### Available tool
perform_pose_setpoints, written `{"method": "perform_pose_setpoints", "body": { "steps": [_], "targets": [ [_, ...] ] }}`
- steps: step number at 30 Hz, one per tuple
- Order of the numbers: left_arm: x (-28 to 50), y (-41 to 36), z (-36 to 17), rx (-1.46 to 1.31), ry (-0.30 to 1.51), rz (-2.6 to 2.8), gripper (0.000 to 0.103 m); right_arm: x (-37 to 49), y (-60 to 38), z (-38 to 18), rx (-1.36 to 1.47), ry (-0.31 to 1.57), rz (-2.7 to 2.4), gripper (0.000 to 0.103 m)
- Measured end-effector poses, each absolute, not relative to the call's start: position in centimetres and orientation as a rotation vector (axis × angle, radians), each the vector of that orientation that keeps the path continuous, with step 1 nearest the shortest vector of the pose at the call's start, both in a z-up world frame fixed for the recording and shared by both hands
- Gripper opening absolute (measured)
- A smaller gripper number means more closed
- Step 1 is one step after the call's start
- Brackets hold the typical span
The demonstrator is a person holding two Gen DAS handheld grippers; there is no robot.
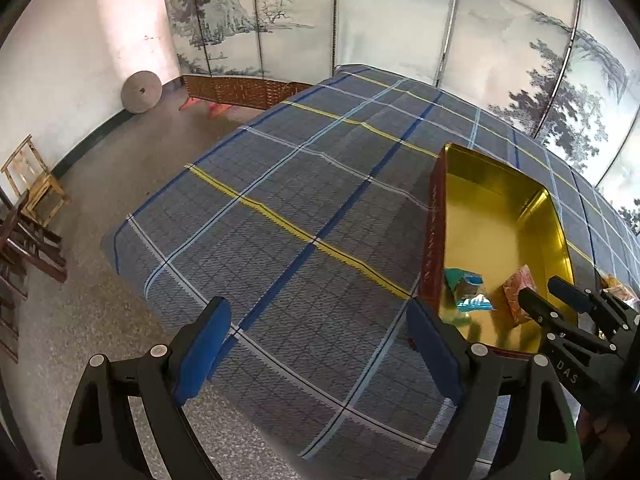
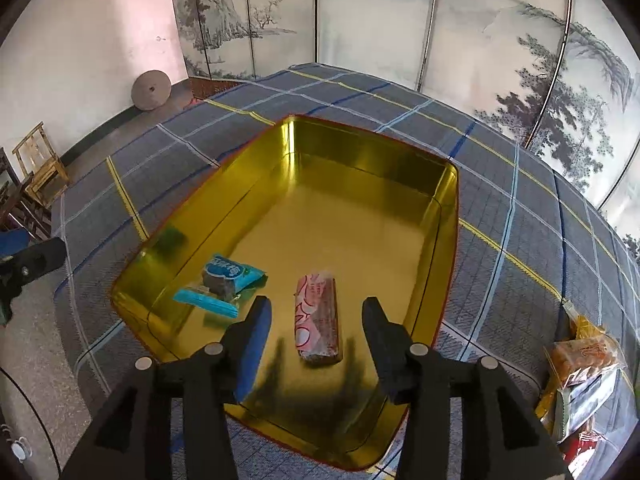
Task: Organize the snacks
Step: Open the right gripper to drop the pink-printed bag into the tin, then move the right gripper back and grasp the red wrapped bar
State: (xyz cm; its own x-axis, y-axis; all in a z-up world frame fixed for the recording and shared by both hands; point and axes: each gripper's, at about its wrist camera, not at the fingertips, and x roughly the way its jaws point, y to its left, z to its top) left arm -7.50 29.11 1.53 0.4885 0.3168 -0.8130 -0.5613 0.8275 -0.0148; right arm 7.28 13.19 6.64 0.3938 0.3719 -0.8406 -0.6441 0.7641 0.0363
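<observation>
Right gripper (image 2: 316, 312) jaws apart, nothing clamped; pink bar (image 2: 318, 316) lies loose between them on tin (image 2: 448, 240) floor, teal packet (image 2: 228, 280) beside. Left gripper (image 1: 320, 340) wide open, empty, over cloth (image 1: 280, 200). Remaining snacks (image 2: 584, 364) right of tin: probably light, crinkly, slippery; pinch mid-body.

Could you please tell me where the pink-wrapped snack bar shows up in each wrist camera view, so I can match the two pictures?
Left wrist view: the pink-wrapped snack bar lies at lower right, in the gold tin's near end, partly behind the right gripper.
Right wrist view: it lies at lower centre, on the tin floor between the open fingers.
Shared landmark: the blue-wrapped snack to its left.
</observation>
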Motion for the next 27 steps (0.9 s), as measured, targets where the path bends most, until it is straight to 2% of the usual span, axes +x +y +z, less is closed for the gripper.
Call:
{"method": "perform_pose_setpoints", "body": {
  "steps": [27],
  "targets": [
    [-5.0,20.3,3.5,-0.179,0.892,0.369,0.087,7.4,-0.4,10.7,-0.155,0.924,0.473,0.049]
  ]
}}
